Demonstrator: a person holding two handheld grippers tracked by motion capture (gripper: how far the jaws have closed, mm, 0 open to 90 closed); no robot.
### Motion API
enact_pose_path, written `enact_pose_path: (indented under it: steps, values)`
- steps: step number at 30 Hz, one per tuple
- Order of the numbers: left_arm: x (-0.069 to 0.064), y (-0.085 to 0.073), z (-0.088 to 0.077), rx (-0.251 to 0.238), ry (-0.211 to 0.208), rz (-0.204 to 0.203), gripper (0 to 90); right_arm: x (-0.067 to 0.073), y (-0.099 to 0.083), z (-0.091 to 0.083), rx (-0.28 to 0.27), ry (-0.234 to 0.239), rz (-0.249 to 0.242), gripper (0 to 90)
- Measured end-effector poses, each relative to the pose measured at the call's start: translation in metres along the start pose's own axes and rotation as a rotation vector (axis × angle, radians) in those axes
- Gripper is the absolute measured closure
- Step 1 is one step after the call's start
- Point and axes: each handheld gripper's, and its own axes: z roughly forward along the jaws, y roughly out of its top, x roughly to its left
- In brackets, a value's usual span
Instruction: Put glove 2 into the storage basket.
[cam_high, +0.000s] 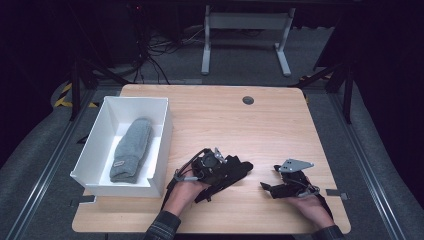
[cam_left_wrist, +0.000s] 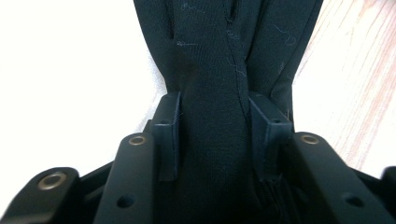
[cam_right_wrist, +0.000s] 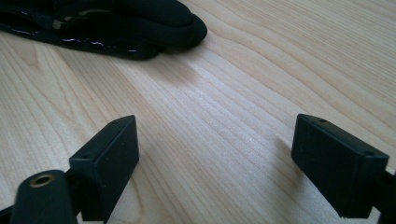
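The left gripper clamps a black sock; its own view shows fine knit and lint, while the high view places it mid-table. The right gripper, jaws apart, hovers over bare woodgrain. A grey sock fills the white box.

Wooden table, light grain, fills middle of high view. White open box rests on it at left of frame, near left edge. Black cloth item lies on it at lower centre. Round dark grommet set into top at upper centre. Bare wood across right half and along far edge.
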Motion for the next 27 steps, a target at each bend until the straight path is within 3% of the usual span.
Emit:
enact_pose_path:
  steps: [5,15,20,27]
  values:
    - [0.003,0.000,-0.003,-0.008,-0.037,-0.057,63.1,0.000,0.000,0.000,0.000,0.000,0.000,15.4]
    - [0.007,0.007,-0.025,-0.055,-0.057,-0.090,63.0,0.000,0.000,0.000,-0.001,0.000,0.001,15.4]
    - [0.008,0.015,-0.041,-0.076,-0.051,-0.105,63.0,0.000,0.000,0.000,-0.001,0.000,0.001,15.4]
    - [0.009,0.034,-0.078,-0.092,-0.010,-0.102,62.9,0.000,0.000,0.000,0.000,0.000,0.001,15.4]
